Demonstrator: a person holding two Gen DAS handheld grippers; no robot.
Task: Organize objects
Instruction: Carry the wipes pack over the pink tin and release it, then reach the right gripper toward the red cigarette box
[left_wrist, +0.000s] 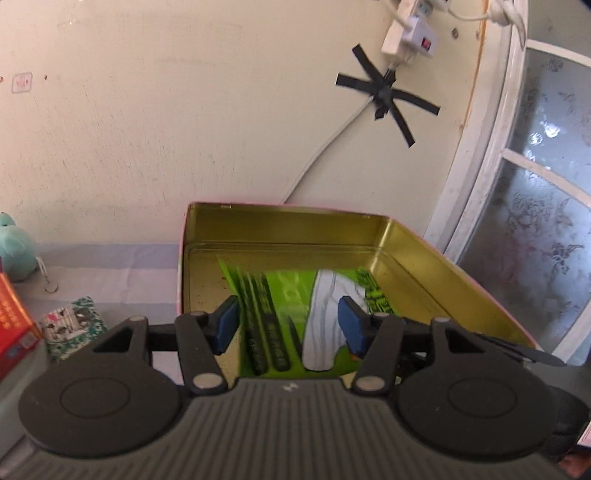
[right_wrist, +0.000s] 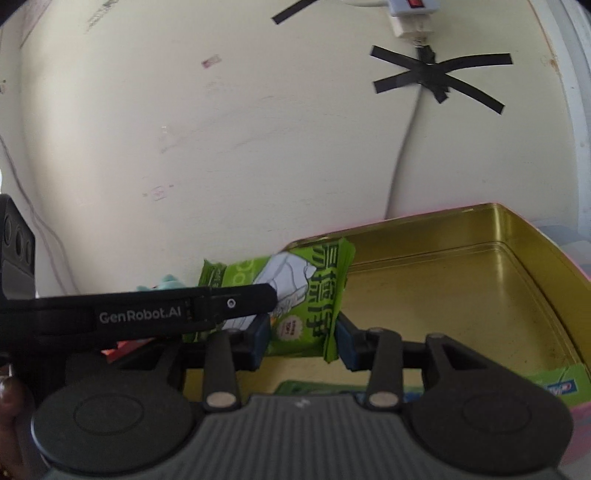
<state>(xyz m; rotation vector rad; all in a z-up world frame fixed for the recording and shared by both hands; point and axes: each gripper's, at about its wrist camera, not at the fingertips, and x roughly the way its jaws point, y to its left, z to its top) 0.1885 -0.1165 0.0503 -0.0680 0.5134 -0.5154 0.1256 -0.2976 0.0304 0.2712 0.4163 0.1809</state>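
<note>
An open tin (left_wrist: 436, 251), gold inside and pink outside, stands against the wall. A green tissue packet (right_wrist: 306, 291) with a white picture hangs tilted over the tin (right_wrist: 517, 240), and my right gripper (right_wrist: 303, 338) is shut on its lower end, a blue pad at each edge. One black finger (right_wrist: 229, 306) of the left gripper crosses in front of the packet. In the left wrist view my left gripper (left_wrist: 290, 325) hovers over the packet (left_wrist: 288, 291) with its pads apart, not pressing it. I cannot tell whether the packet touches the tin floor.
A teal plush toy (left_wrist: 14, 251), a red box (left_wrist: 14, 332) and a small patterned packet (left_wrist: 70, 328) lie left of the tin. A green toothpaste box (right_wrist: 561, 384) and another green item (right_wrist: 295, 386) lie at the tin's near side. A frosted window (left_wrist: 535, 221) stands at the right.
</note>
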